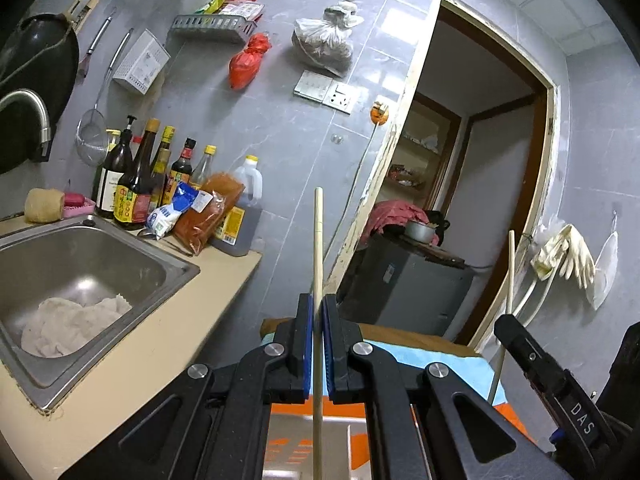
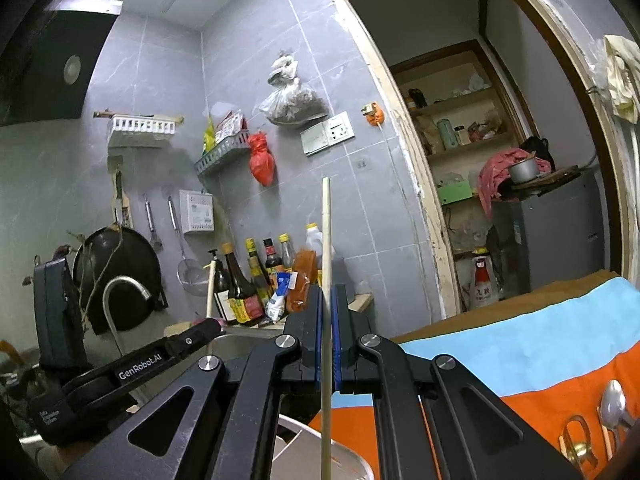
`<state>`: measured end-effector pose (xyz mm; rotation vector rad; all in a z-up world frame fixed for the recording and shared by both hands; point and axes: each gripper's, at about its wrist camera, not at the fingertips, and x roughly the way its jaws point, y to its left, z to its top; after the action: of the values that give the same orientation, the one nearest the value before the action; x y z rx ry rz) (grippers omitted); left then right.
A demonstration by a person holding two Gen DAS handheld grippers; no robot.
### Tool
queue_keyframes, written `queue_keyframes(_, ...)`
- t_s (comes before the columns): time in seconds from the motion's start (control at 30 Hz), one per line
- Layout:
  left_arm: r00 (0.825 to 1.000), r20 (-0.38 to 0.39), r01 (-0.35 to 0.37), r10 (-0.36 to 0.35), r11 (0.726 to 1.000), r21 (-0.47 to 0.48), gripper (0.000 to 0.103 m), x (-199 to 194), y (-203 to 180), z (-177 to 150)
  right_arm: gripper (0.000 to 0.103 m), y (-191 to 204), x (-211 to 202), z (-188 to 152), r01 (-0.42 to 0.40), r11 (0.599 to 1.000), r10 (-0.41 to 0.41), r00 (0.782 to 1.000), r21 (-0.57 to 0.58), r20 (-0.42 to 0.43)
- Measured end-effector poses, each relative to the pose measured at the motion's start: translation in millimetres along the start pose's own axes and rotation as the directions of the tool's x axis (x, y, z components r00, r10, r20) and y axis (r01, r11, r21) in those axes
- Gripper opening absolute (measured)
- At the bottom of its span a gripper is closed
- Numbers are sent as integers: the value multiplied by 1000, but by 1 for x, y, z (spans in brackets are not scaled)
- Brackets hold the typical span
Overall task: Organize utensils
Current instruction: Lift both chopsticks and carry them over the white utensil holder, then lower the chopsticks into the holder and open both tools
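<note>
My left gripper [image 1: 318, 300] is shut on a pale wooden chopstick [image 1: 318, 240] that stands upright between its blue pads. My right gripper [image 2: 327, 292] is shut on a second chopstick [image 2: 326, 240], also upright. The right gripper [image 1: 505, 322] with its chopstick [image 1: 510, 272] shows at the right of the left wrist view. The left gripper [image 2: 210, 324] with its chopstick [image 2: 210, 288] shows at the left of the right wrist view. A metal spoon [image 2: 614, 400] and other utensils lie on an orange and blue cloth [image 2: 540, 360] at lower right. A white container [image 2: 296, 440] sits below the right gripper.
A steel sink [image 1: 80, 248] holding a rag [image 1: 72, 324] is at left, with sauce bottles [image 1: 136, 176] behind it on the counter. A wok [image 2: 120, 272], strainer and racks hang on the tiled wall. A doorway [image 2: 500, 160] to a pantry with a grey fridge [image 2: 560, 236] is at right.
</note>
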<state>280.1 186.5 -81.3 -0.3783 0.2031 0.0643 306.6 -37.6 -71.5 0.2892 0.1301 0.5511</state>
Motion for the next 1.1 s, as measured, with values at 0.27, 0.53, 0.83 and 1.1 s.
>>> queue_keyframes(0.27, 999, -41, 10, -9, 1000, 11, 5, -5, 4, -1, 4, -1, -4, -7, -23, 1000, 23, 1000, -22, 0)
queue_keyframes(0.53, 997, -74, 30, -32, 999, -24, 26, -14, 7, 0, 7, -6, -10, -12, -21, 1000, 21, 999, -6, -47)
queue_keyframes(0.83, 997, -60, 36, -38, 999, -37, 50, -25, 1, 8, 22, -13, -24, -5, 2, 1000, -2, 998, 4, -59)
queue_keyframes(1.1, 997, -51, 64, -63, 998, 14, 72, -38, -29, 14, 31, -29, -52, 19, 66, 998, -65, 997, 11, -45)
